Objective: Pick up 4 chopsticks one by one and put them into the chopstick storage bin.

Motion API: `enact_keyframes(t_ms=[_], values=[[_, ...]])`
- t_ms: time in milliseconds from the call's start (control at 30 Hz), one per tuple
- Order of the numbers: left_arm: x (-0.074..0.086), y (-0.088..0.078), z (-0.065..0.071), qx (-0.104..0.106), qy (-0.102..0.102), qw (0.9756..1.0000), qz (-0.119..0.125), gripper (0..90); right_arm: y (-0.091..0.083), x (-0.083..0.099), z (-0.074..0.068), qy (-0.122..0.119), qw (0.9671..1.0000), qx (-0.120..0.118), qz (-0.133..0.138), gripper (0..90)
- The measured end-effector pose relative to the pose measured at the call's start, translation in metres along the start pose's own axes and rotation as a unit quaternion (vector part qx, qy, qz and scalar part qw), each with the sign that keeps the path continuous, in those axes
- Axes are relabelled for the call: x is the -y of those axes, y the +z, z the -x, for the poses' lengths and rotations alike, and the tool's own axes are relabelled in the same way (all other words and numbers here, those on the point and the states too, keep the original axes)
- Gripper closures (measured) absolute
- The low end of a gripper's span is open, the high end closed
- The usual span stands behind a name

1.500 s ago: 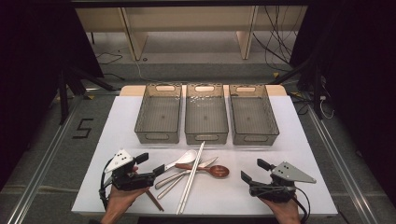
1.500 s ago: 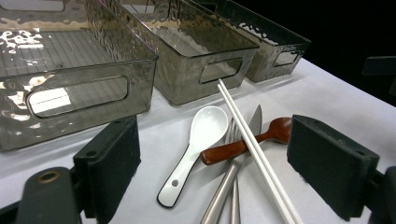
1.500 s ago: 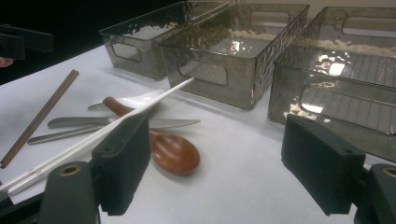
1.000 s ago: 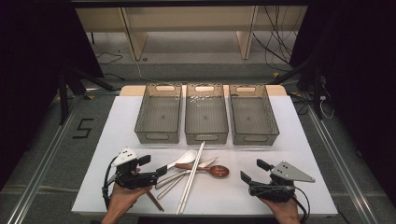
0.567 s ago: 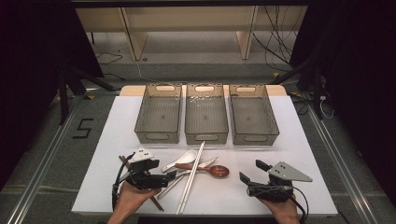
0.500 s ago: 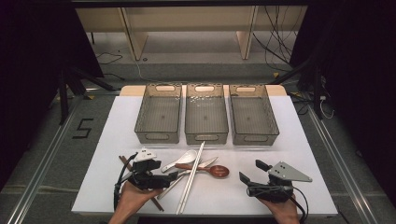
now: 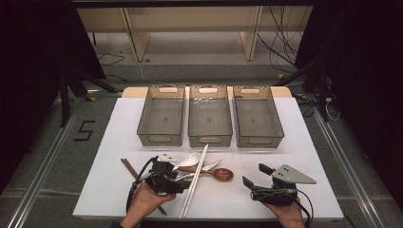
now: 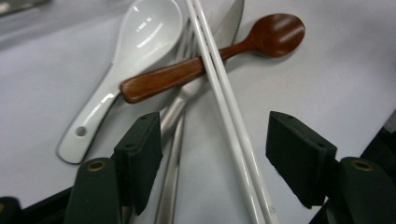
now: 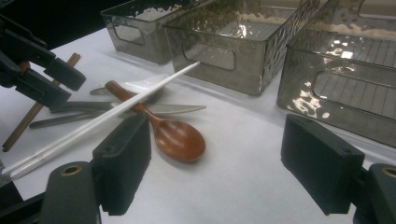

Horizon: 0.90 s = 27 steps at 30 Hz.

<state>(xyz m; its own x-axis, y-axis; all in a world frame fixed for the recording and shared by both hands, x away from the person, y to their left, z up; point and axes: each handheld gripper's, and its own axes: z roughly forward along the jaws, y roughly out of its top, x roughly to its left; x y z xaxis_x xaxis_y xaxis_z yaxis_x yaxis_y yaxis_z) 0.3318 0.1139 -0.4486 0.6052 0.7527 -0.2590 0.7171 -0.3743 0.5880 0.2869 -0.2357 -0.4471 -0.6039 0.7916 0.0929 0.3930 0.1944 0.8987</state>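
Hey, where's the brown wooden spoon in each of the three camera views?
High view: wooden spoon lies low at centre, right of the left claw.
Left gripper view: top centre to right, handle under the white chopsticks.
Right gripper view: left of centre, bowl nearest the camera.
Shared landmark: the white chopsticks crossing its handle.

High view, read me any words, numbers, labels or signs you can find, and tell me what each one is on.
"5": a large dark digit marked on the grey floor left of the white table.
No readable print on the three clear bins, the wooden spoon, the white ceramic spoon, the white chopsticks or either gripper.
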Motion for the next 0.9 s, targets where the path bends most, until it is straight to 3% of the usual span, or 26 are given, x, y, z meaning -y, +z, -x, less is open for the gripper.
enact_keyframes(t_ms=[367, 900], values=[[-0.002, 0.018, 0.006, 0.000, 0.016, 0.9994, -0.029, 54.1, 0.000, 0.000, -0.001, 0.000, 1.0000, 0.000, -0.001, 25.3], [-0.003, 0.030, 0.005, -0.002, 0.012, 0.9992, -0.039, 60.8, 0.001, 0.000, 0.000, 0.005, 1.0000, -0.004, -0.002, 25.5]])
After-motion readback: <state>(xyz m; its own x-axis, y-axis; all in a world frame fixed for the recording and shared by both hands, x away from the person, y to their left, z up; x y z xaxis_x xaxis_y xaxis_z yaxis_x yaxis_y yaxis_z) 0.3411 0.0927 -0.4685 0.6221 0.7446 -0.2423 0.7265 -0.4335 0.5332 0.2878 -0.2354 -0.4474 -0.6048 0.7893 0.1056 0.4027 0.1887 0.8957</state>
